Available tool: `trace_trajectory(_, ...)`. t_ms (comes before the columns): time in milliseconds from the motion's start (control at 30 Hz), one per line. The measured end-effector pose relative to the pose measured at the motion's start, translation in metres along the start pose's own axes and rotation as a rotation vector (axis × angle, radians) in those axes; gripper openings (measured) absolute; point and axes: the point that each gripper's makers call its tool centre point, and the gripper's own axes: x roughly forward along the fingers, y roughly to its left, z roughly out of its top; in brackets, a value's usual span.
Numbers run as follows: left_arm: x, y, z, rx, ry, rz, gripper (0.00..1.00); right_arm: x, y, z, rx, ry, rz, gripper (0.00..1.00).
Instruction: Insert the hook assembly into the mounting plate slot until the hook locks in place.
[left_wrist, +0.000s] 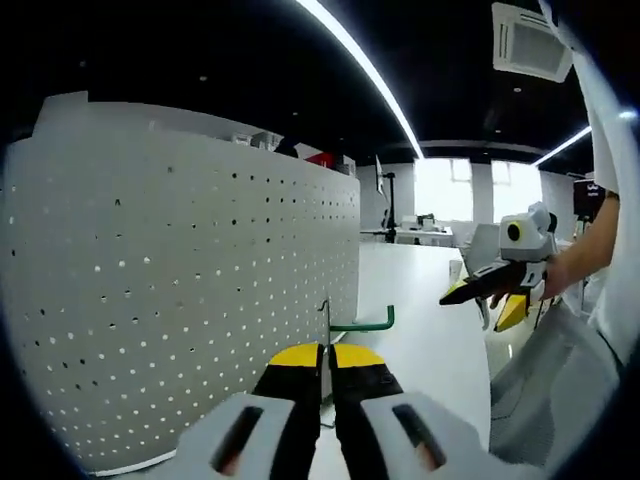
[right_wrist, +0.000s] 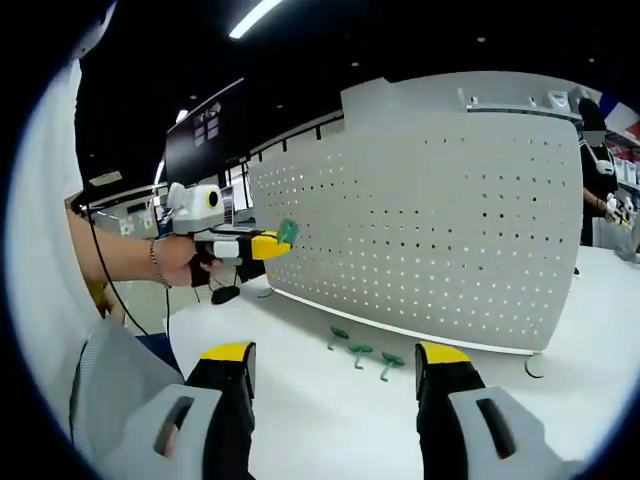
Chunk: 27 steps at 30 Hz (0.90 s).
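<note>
Hook assembly sits pinched in the closed left gripper, stem pointing ahead, pegboard just leftward; right gripper gapes wide, holding nothing.

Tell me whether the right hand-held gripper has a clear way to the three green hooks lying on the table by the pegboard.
Probably yes: the right hand-held gripper is open, and the three green hooks lie on the bare white table just ahead of it, with nothing between.
</note>
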Motion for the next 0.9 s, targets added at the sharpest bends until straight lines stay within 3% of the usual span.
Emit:
trace_trajectory(200,-0.001,-0.001,0.0,-0.01,-0.009,0.012,0.02,0.0,0.002,0.002,0.001,-0.007,0.005,0.62)
trace_trajectory(433,-0.002,-0.003,0.001,-0.005,-0.018,0.023,0.02,-0.005,0.013,0.043,0.025,-0.215,0.046,0.6)
trace_trajectory(500,-0.003,-0.004,0.002,-0.005,-0.022,0.025,0.02,-0.007,0.017,0.049,0.036,-0.241,0.066,0.58)
trace_trajectory(900,-0.002,-0.009,0.001,-0.007,-0.027,0.038,0.02,0.007,0.024,0.047,0.023,-0.211,0.093,0.49)
